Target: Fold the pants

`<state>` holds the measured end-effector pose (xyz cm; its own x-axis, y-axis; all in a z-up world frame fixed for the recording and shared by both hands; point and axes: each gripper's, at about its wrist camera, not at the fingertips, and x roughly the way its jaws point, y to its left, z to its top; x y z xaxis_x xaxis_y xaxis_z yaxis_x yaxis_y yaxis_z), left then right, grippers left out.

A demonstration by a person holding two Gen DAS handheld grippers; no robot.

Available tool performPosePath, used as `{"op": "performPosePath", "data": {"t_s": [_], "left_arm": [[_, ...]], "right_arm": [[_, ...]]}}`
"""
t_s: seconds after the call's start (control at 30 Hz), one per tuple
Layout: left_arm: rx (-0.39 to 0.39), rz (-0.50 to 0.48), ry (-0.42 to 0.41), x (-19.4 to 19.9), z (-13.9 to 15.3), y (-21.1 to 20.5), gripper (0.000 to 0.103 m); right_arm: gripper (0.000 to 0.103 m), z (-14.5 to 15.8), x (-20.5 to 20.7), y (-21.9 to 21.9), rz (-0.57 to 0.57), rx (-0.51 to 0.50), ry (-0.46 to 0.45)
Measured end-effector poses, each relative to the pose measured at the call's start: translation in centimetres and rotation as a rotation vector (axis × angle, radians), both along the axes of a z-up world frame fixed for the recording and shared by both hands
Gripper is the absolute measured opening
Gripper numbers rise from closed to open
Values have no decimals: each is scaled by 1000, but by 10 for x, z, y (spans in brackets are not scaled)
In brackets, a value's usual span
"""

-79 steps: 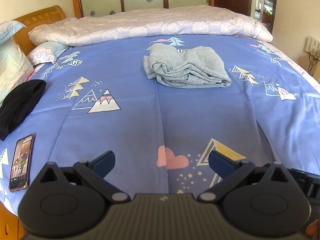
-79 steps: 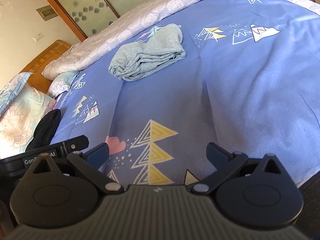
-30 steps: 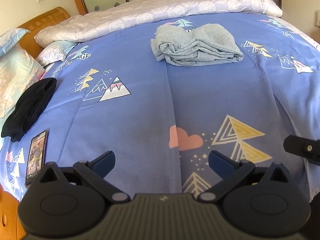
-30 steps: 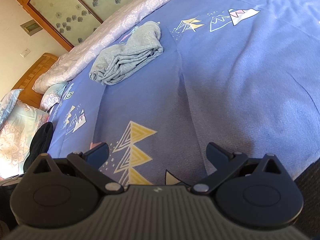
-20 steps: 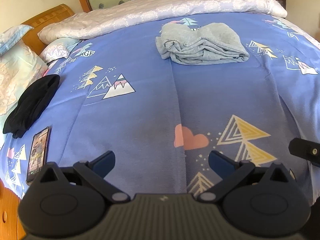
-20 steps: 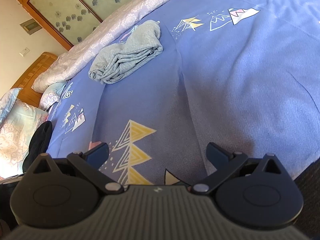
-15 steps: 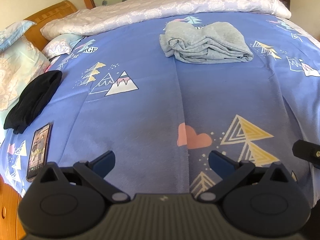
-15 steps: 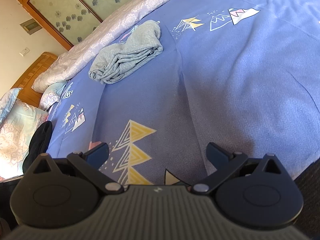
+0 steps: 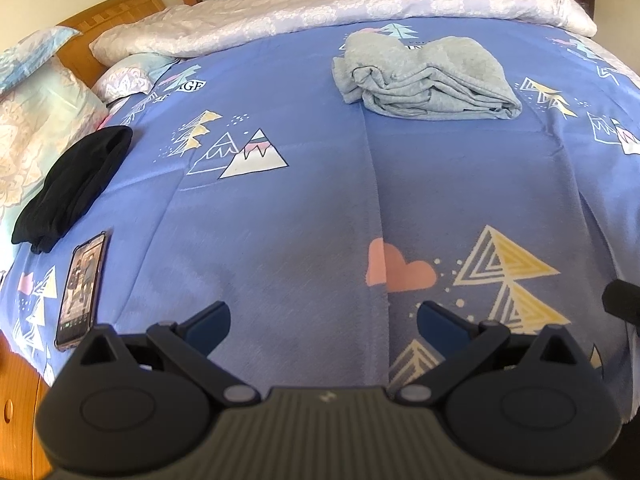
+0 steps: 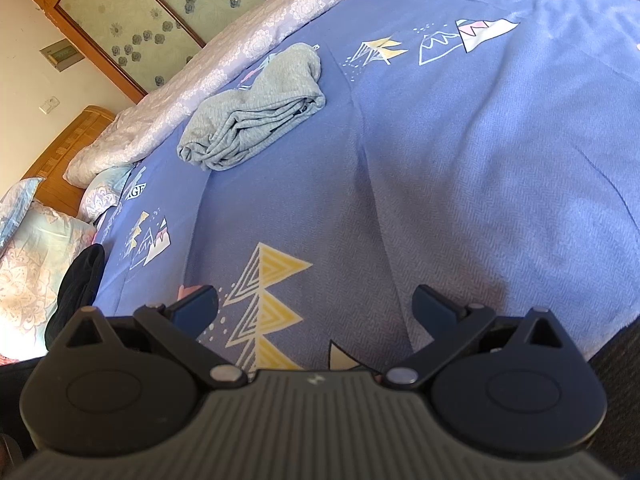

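Note:
Grey pants [image 9: 428,78] lie folded in a compact bundle on the blue patterned bed sheet [image 9: 320,200], far across the bed. In the right wrist view the same pants [image 10: 256,110] sit at upper left. My left gripper [image 9: 322,322] hovers open over the near edge of the sheet, well short of the pants, with nothing between its fingers. My right gripper [image 10: 314,308] is also open and holds nothing, low above the sheet's yellow triangle print.
A black garment [image 9: 74,184] and a phone [image 9: 80,276] lie at the bed's left side. Pillows [image 9: 36,120] and a wooden headboard [image 9: 116,10] stand at far left. A pale quilt [image 9: 340,4] runs along the far side. The right gripper's dark edge [image 9: 622,300] shows at right.
Both grippers stay open. The left camera has drifted, so the pants and black garment sit slightly further right in its view. The right view barely changes.

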<state>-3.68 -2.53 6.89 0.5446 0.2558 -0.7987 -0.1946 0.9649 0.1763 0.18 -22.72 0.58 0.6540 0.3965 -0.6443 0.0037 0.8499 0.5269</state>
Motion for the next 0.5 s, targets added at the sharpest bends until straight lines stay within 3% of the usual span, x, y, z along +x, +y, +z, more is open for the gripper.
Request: {"op": "performPosePath", "data": {"t_s": [0.5], "left_arm": [[-13, -3, -22, 0, 4, 2, 103]], "right_arm": [[103, 0, 2, -3, -9, 1, -3]]}}
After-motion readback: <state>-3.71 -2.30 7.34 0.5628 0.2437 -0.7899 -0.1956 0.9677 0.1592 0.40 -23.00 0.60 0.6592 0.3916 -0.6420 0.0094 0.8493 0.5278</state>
